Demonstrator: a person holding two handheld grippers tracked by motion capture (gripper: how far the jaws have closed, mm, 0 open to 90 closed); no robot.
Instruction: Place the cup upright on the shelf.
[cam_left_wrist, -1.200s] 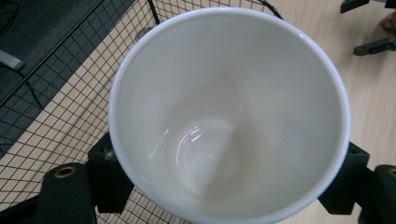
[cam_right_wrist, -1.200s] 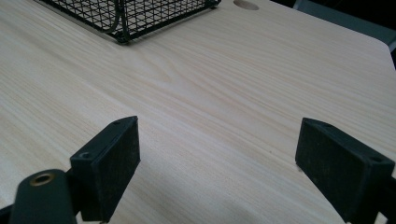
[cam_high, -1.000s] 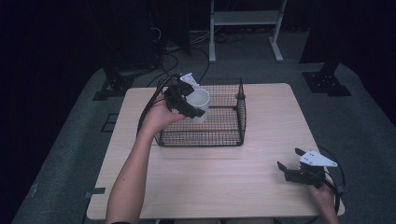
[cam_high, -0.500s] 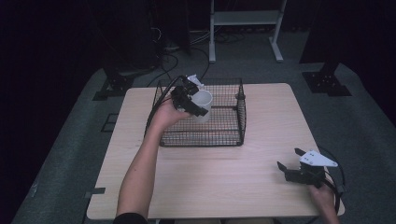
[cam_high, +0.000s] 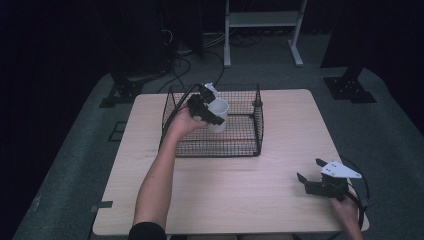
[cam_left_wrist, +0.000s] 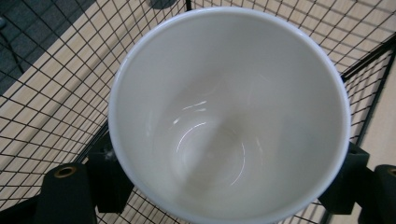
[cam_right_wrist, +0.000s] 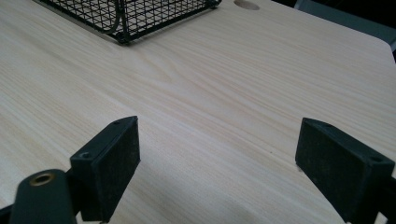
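High view: wooden table (cam_high: 240, 200), pale grain, a round hole near its far right corner in the right gripper view. No brand, label or writing is legible on any item.

Wire basket (cam_high: 250, 146), black mesh, open top, stands on the far half of the table, left of centre. Its floor shows bare mesh with table wood beneath; nothing lies in it apart from what the left gripper holds over it. One near corner of the basket (cam_right_wrist: 122, 21) appears at the top of the right gripper view.

White cup (cam_high: 218, 114): upright to slightly tilted, held inside the basket's outline at its far left part, above the mesh floor; whether its base touches the mesh cannot be told. Left gripper view looks straight into the cup (cam_left_wrist: 224, 116): glossy white inside, empty, dry, no mark on the wall or bottom.

Left gripper (cam_high: 210, 112): jaws clamped on the cup, one black pad on each side of its wall, both pads visible below the rim in the left gripper view (cam_left_wrist: 224, 186). The person's left forearm reaches over the basket's near left edge.

Right gripper (cam_high: 314, 181): rests low at the near right corner of the table, well apart from the basket. Jaws spread wide, nothing between them, bare wood in the gap (cam_right_wrist: 219, 163).
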